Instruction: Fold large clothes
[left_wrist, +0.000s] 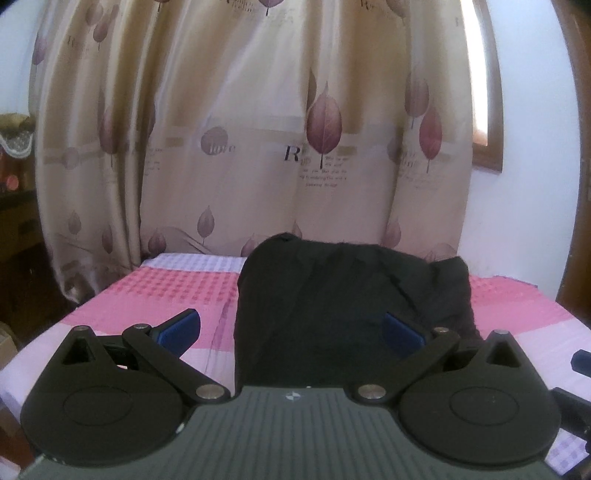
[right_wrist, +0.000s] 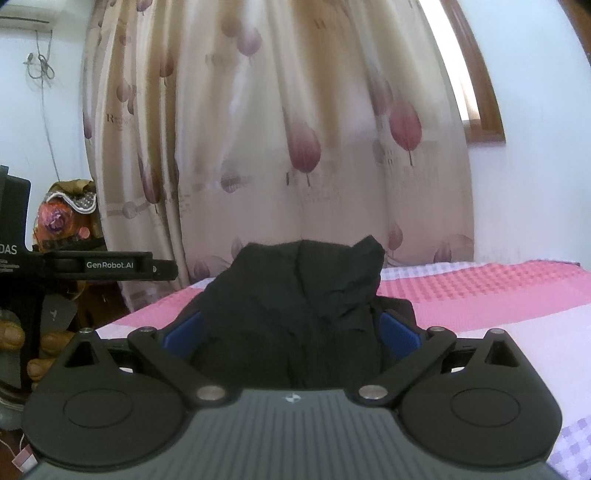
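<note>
A black garment (left_wrist: 343, 306) lies bunched in a heap on the pink and lavender bed sheet (left_wrist: 166, 291). My left gripper (left_wrist: 291, 332) is open wide at the heap's near edge. Its right pad (left_wrist: 402, 334) is over the black cloth and its left pad (left_wrist: 181, 330) is over the bare sheet. In the right wrist view the same garment (right_wrist: 295, 306) bulges up between the blue pads (right_wrist: 183, 332) of my right gripper (right_wrist: 291, 332), which stands open just as wide. The cloth hides the sheet beneath it.
A beige leaf-print curtain (left_wrist: 258, 147) hangs right behind the bed. Dark wooden furniture (left_wrist: 14, 236) stands to the left and a white wall (right_wrist: 535, 184) with a wooden window frame (right_wrist: 484, 103) to the right. A hand (right_wrist: 14, 339) holds the left gripper's body (right_wrist: 110, 264).
</note>
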